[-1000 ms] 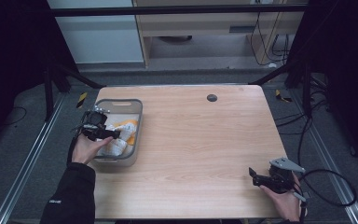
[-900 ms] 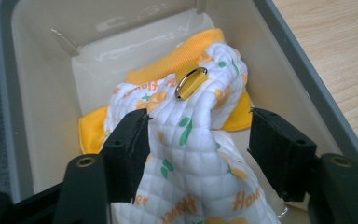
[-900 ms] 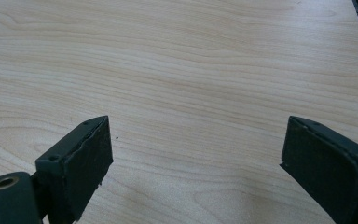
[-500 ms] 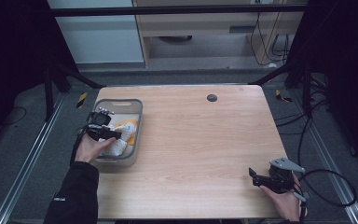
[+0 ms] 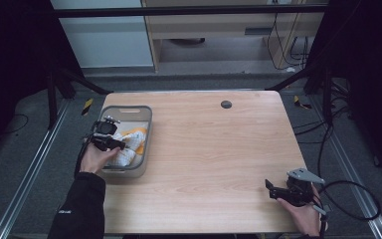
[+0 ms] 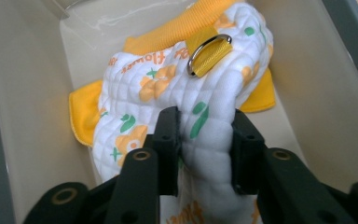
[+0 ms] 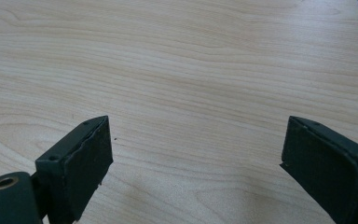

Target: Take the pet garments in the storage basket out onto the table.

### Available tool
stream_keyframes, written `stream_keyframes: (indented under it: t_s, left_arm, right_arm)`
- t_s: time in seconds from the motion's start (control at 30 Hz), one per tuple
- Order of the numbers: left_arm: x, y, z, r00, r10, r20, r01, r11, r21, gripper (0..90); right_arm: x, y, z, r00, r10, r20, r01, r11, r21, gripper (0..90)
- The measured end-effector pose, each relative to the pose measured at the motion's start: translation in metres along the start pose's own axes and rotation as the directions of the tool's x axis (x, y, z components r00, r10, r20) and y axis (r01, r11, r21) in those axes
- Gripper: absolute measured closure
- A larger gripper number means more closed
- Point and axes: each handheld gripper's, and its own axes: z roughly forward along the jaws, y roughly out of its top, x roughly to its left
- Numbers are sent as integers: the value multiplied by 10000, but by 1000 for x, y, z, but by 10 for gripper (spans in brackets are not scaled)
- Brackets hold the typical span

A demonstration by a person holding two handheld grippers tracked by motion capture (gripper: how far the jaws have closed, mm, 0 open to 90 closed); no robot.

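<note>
Bin: a grey plastic bin (image 5: 129, 172) stood at the table's left edge; the left gripper (image 5: 122, 146) reached into it from its near-left side, the person's left hand (image 5: 95, 158) behind the gripper.
Bin contents: one quilted white cloth item (image 6: 177, 98) with orange and green flower print and orange trim lay bunched on the bin floor, directly ahead of and between the jaws in the left gripper view.
Ring: a metal D-ring (image 6: 208, 52) on an orange webbing loop sat on the cloth's upper part, beyond the jaw tips and slightly to their right.
Left claw: its jaws had just been closing and were pinching a thick fold of the quilted cloth, both pads pressed into the padding; whether the fold was lifted off the bin floor could not be made out.
Bin walls: pale inner walls rose on both sides of the claw.
Table: bare wood (image 5: 214, 149) lay between the two grippers, which were well apart.
Right claw: the right gripper (image 5: 273, 190), held in the right hand (image 5: 303, 219) at the table's near-right corner, had its jaws spread wide over bare wood, nothing between them.
</note>
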Motion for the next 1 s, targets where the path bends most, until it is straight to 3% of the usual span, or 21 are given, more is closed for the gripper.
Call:
stream_keyframes:
  t_s: [0.17, 0.43, 0.7, 1.0]
  left_arm:
    - [0, 0, 1, 9998, -111, -145, 111, 9999, 57, 764]
    - [2, -1, -2, 9999, -74, -114, 74, 10000, 1, 801]
    - [5, -3, -14, 9998, -177, 18, 177, 9989, -435, 807]
    - [7, -1, -38, 9995, -266, 147, 280, 9940, -1060, 808]
  right_arm:
    - [0, 0, 0, 10000, 0, -20, 0, 10000, 4, 86]
    - [0, 0, 0, 10000, 3, -26, -3, 10000, -4, 85]
    - [0, 0, 0, 10000, 1, -29, -1, 10000, -9, 85]
    - [0, 0, -1, 10000, -37, -20, 37, 10000, -12, 85]
